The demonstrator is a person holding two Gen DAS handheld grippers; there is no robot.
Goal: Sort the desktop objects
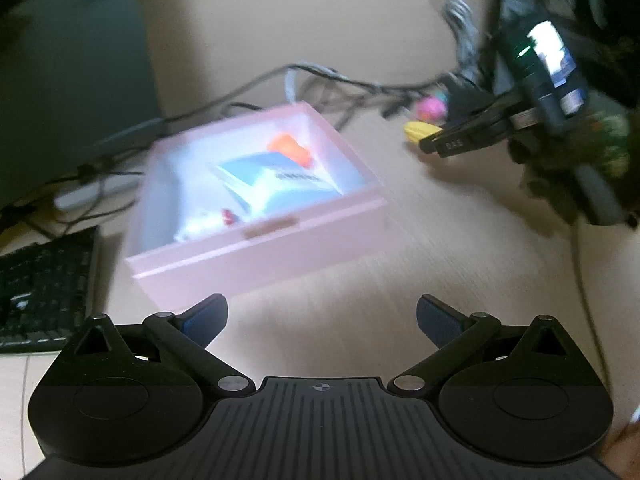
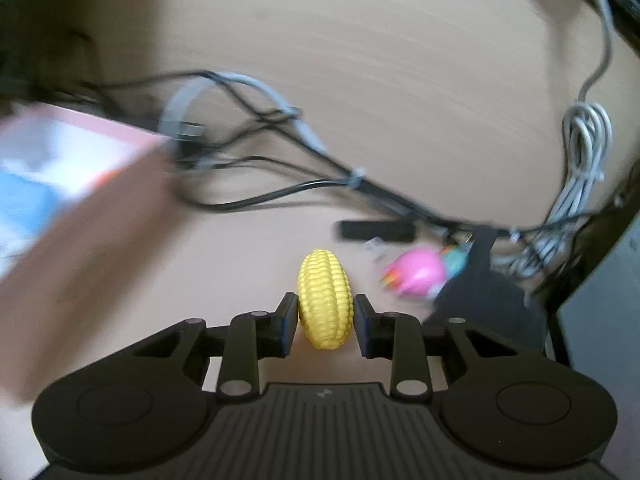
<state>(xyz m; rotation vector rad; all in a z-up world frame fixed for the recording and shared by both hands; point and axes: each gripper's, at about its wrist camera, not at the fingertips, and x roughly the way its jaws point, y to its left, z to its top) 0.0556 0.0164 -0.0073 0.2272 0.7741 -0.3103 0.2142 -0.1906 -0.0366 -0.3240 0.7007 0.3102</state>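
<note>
Yellow plastic, ribbed like kernels: toy corn (image 2: 325, 300) lying on the pale wood surface (image 2: 360, 60), long axis pointing away from the right wrist camera, framed between the fingers of the right gripper (image 2: 325, 322). At far left in that view, blurred pink storage box (image 2: 80, 240) with blue-and-white packaging inside; in the left wrist view, black keyboard (image 1: 44, 280) at the left edge, then the same box (image 1: 256, 240), holding a blue-and-white carton (image 1: 276, 184) and something orange (image 1: 290, 148). Nearest that camera, left gripper (image 1: 322, 320) angled down at bare surface just short of the box, fingers (image 1: 204, 320) spread fully wide, nothing between them. Further right, tangle of black and grey cables (image 2: 280, 152), then corn, then a pink toy (image 2: 420, 270) just beside it, too blurred to identify.

Right gripper tilted down and forward, fingers (image 2: 288, 320) drawn in close against the widest part of the corn; left pad apparently touching, right pad with a sliver of gap, so not yet a firm pinch. Corn likely light, hollow and rigid, bumpy enough to resist slipping but rounded and tapered, liable to squirt forward if squeezed near the ends. Best hold across the fat middle, as lined up here.
</note>
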